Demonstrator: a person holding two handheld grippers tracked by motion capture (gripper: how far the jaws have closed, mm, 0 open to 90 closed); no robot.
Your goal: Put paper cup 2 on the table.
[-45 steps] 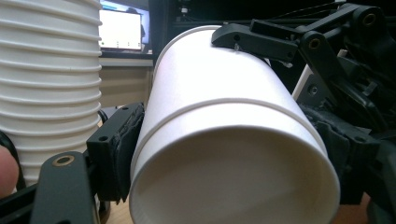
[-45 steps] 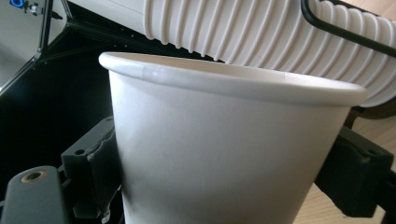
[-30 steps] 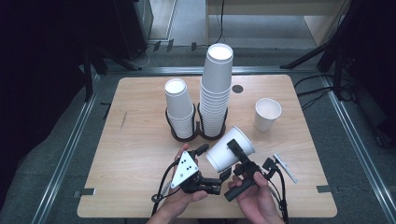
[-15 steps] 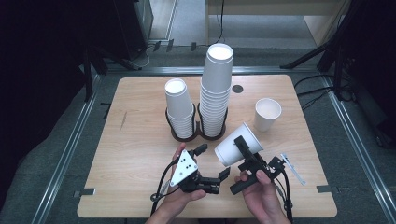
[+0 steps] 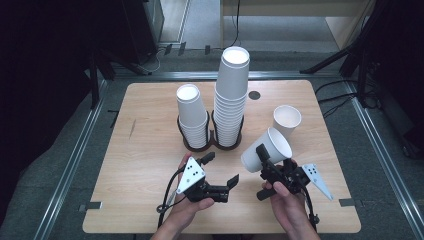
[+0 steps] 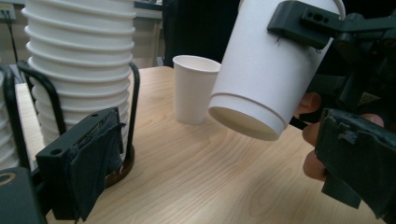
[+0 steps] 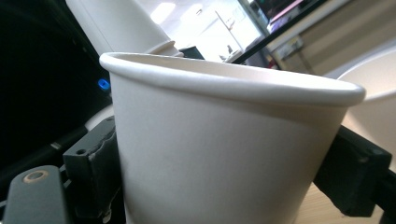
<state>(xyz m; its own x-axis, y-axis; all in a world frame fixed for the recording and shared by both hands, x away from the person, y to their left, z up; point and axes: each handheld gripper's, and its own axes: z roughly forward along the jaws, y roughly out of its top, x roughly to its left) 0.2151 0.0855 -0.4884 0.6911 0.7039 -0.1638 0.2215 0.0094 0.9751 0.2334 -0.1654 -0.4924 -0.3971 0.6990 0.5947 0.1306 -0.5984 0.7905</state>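
Observation:
My right gripper [image 5: 267, 156] is shut on a white paper cup [image 5: 265, 147], which hangs tilted above the table's front right with its mouth turned up and to the right. In the right gripper view the cup [image 7: 224, 149] sits between both black jaws. In the left gripper view its base [image 6: 247, 123] faces me, with a right-gripper finger [image 6: 303, 21] on its wall. My left gripper [image 5: 220, 169] stands open and empty just left of it, low over the table. A single upright cup [image 5: 286, 120] stands behind the held one.
A black two-ring holder [image 5: 210, 145] at the table's middle carries a tall cup stack [image 5: 231, 100] and a shorter stack [image 5: 192, 115]. The wooden table [image 5: 140, 150] has bare room on its left half. Metal rails and dark stands surround it.
The right gripper has swung the held cup a little to the right, toward the single upright cup. The left gripper has stayed where it was.

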